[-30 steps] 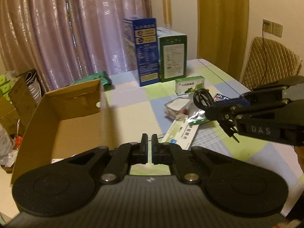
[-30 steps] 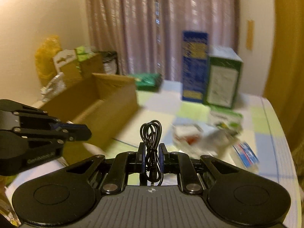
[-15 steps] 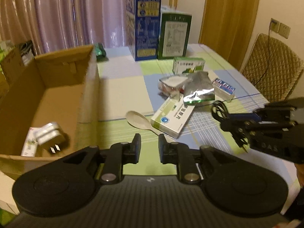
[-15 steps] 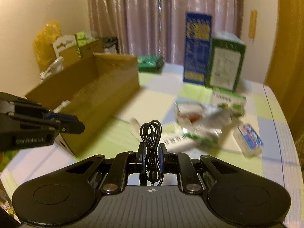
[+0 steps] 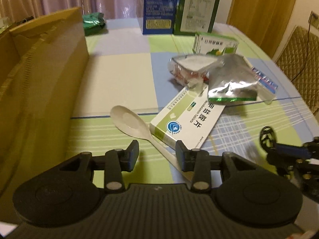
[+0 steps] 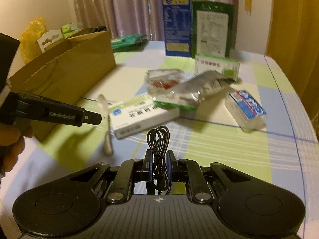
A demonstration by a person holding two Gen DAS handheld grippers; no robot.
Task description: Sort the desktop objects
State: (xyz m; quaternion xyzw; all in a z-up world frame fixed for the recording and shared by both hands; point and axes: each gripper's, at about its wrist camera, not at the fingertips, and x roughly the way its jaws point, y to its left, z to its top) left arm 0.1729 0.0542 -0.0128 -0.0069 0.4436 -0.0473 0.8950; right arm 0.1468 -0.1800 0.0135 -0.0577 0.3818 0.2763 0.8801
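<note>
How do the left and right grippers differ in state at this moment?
The left gripper has its jaws spread wide and holds nothing; the right gripper is closed on a coiled black cable. The left gripper sits low over the handle of the white spoon, beside the cardboard box; the right gripper has no object below its jaws. Both are the same black two-finger design.

"GenRobot.AI" on left hand-held gripper (image 6: 93,117)

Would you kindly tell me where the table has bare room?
Free: the cloth between the cardboard box and the clutter, and right of the tissue pack. Crowded: spoon, tablet box and foil pouch overlap.
</note>
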